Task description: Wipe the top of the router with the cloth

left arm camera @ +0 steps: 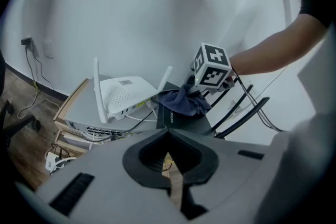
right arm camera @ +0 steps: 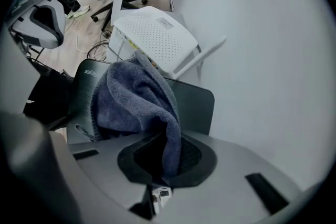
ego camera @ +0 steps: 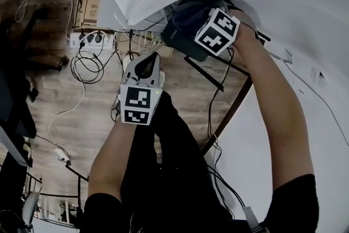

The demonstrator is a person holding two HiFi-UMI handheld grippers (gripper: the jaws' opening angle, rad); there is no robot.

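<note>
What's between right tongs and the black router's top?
The blue cloth, pinched in the right tongs, lies bunched on the black router; right gripper view shows it.

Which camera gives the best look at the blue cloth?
The right gripper view: the cloth fills its centre, pinched in the right gripper and draped over the black router. The head view hides most of it behind that gripper's marker cube; the left gripper view shows it small and distant.

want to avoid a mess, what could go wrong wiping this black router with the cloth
The cloth hangs bunched from the right gripper, so it could snag the white router's antenna close by. The left gripper is off the black router, so a hard stroke might shift it.
</note>
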